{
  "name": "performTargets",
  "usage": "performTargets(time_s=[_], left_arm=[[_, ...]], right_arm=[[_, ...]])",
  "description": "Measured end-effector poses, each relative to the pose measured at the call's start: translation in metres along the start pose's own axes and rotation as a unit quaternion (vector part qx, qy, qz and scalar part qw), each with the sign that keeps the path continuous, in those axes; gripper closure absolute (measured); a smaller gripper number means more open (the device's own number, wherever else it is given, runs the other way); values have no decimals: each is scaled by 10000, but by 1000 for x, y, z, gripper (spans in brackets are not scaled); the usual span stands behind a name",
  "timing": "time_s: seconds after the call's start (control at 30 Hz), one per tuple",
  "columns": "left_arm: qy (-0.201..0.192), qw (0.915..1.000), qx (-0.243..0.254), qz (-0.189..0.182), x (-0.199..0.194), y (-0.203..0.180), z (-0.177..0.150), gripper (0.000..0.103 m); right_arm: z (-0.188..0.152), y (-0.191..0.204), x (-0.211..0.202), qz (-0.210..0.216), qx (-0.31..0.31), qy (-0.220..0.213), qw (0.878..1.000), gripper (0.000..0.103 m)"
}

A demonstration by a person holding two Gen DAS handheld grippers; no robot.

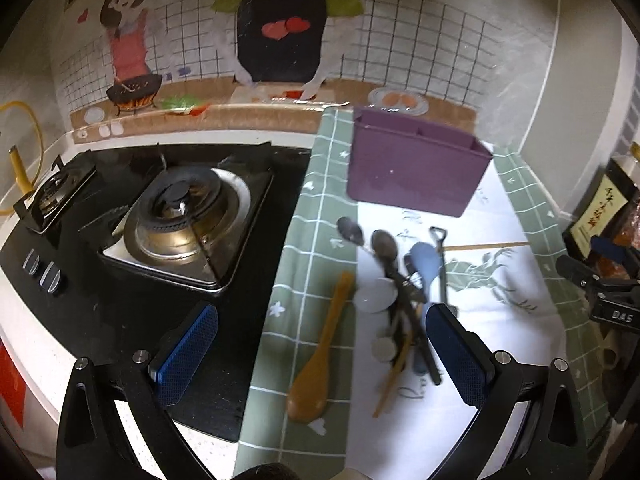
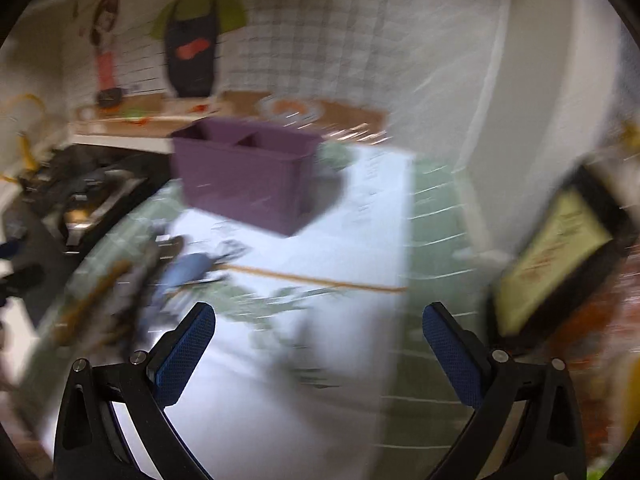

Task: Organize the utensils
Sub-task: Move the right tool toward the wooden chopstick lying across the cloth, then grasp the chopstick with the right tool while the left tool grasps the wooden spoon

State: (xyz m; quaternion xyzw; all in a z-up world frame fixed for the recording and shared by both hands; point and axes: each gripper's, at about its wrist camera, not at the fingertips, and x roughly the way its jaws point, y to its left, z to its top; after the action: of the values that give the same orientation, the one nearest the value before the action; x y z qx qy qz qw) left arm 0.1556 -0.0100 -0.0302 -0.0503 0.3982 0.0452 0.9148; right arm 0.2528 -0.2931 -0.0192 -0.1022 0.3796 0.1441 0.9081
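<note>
Green grid cloth (image 1: 316,216) on counter beside gas stove (image 1: 176,216), cartoon wall

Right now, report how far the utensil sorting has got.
Done: nothing visible; no utensil shows above the rim of the purple holder. In hand: nothing. The left gripper is open over the pile, the right gripper open above the cloth. Left: everything, including the wooden spoon, metal spoons, blue spoon and the lone chopstick.
</note>
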Motion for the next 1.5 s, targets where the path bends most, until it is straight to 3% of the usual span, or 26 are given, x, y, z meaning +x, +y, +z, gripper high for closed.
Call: performTargets(time_s=[0.03, 0.1, 0.17, 0.27, 0.37, 0.5, 0.67, 0.8, 1.0, 1.03, 1.1, 1.13, 1.17, 1.33, 1.43, 1.5], left_arm=[[64, 10000, 12, 2, 4, 2, -2, 0], [133, 9998, 90, -70, 10, 3, 0, 0], [181, 9995, 187, -158, 14, 2, 4, 0], [338, 9984, 232, -394, 21, 2, 10, 0], [283, 9987, 261, -321, 27, 0, 13, 0], [198, 9993, 243, -210, 25, 2, 9, 0], [4, 9992, 286, 291, 30, 8, 8, 0], [223, 9996, 191, 12, 45, 6, 10, 0], [338, 9977, 568, -142, 55, -9, 8, 0], [363, 9974, 605, -176, 55, -10, 8, 0], [406, 9965, 682, -264, 54, -9, 6, 0], [416, 9963, 698, -289, 53, -8, 5, 0], [422, 9962, 697, -318, 52, -7, 3, 0], [519, 9957, 608, -466, 53, 0, -4, 0], [601, 9950, 482, -634, 52, 7, -6, 0], [660, 9944, 363, -736, 52, 15, -6, 0]], right_arm=[[0, 4, 6, 143, 52, 83, 9999, 1], [5, 14, 24, 283, -110, 149, 9994, 16], [13, 24, 42, 134, -514, 210, 9984, 48], [28, 22, 80, 114, -664, 627, 9958, 81], [42, 7, 120, 6, -534, 963, 9939, 92], [42, -22, 150, -196, -63, 1345, 9907, 92], [16, -30, 127, 81, 178, 1483, 9888, 91], [-9, -18, 98, 462, 343, 1603, 9854, 91], [-34, 18, 49, 1099, 109, 1556, 9816, 90], [-34, 21, 42, 1156, 31, 1499, 9819, 88], [-32, 27, 31, 1067, -257, 1298, 9854, 69], [-29, 28, 33, 1024, -390, 1239, 9862, 52], [-29, 29, 31, 994, -530, 1184, 9866, 45], [-31, 44, 49, 825, -1081, 1300, 9821, 46], [-32, 43, 71, 696, -1111, 1536, 9794, 47], [-31, 41, 73, 740, -945, 1580, 9801, 58]])
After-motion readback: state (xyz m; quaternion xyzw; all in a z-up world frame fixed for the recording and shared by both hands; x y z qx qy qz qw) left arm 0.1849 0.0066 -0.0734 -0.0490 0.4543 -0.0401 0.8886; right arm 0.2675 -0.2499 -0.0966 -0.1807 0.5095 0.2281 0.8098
